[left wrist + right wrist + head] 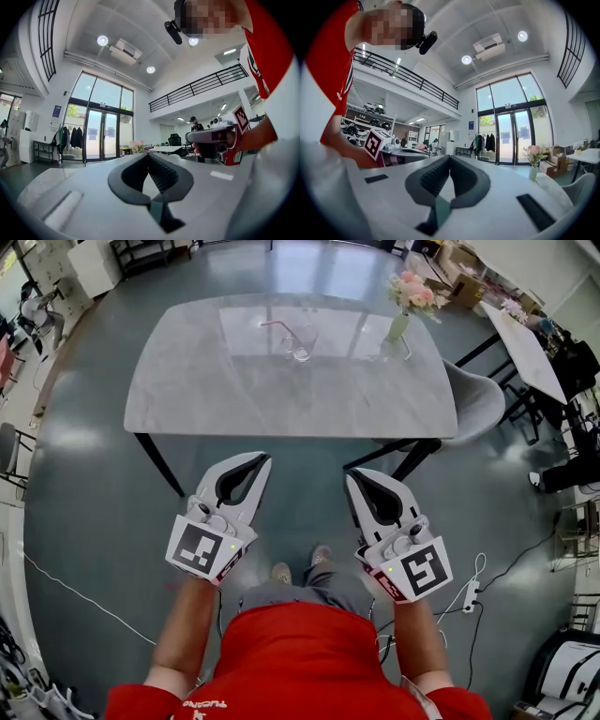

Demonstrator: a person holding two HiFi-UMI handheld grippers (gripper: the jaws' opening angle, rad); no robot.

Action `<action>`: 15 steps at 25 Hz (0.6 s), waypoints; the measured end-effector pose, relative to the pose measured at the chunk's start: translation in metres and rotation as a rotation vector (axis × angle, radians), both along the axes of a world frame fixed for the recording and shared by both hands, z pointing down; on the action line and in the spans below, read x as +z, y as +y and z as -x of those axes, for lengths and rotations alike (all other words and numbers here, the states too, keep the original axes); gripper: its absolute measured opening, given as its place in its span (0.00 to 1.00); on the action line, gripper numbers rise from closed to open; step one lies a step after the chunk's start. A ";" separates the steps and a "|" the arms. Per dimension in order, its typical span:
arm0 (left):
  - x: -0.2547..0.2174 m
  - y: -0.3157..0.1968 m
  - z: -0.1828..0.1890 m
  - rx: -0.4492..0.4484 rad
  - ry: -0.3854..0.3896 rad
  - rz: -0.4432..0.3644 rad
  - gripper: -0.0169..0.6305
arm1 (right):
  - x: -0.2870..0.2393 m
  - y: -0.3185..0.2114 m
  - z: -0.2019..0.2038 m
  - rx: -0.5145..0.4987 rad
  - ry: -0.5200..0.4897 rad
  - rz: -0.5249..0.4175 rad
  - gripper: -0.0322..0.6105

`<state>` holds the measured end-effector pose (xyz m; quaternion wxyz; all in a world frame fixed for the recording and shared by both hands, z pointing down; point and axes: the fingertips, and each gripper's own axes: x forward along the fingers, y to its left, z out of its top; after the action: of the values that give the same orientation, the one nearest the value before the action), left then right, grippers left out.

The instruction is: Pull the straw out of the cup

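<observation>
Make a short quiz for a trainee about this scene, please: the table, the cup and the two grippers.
1. True or false: the straw stands in the cup on the table.
2. Which gripper holds something? A) left B) right C) neither
3. Fill in: in the head view, right of the cup stands a vase of ____.

Key:
1. True.
2. C: the left gripper and the right gripper are both shut and empty, short of the table.
3. flowers.
</observation>
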<state>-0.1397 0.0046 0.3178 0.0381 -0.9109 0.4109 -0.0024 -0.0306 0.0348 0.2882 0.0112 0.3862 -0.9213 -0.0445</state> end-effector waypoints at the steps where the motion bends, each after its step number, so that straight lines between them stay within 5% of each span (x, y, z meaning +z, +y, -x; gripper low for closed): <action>1: 0.002 -0.008 0.001 -0.003 0.002 0.004 0.03 | 0.001 -0.008 0.001 -0.002 0.001 0.000 0.05; 15: 0.020 -0.183 -0.010 -0.118 0.004 0.073 0.04 | 0.003 -0.188 -0.013 -0.108 -0.024 -0.005 0.05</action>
<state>-0.1295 -0.1781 0.3382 0.0039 -0.8858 0.4636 -0.0176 -0.0174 -0.1534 0.2913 -0.0032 0.3362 -0.9408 -0.0430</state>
